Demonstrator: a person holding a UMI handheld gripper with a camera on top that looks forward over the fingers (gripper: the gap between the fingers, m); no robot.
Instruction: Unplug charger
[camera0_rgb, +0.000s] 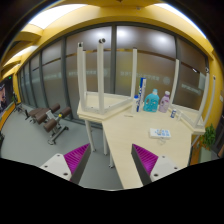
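Two purple-padded fingers of the gripper (110, 160) stand spread and empty over a pale desk (125, 135), with no charger clearly identifiable; small objects (160, 132) lie far ahead at two o'clock, near blue bottles (151, 101).

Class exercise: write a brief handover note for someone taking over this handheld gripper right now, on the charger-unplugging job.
Gripper: open, holding nothing, raised above the floor beside the near end of the light wooden table.
Job's things: no charger or socket can be made out. Bottles stand at the table's far end; a small flat item lies on top.
Done: nothing visible.
Left: find the charger, approach it, grip it, pull it out.
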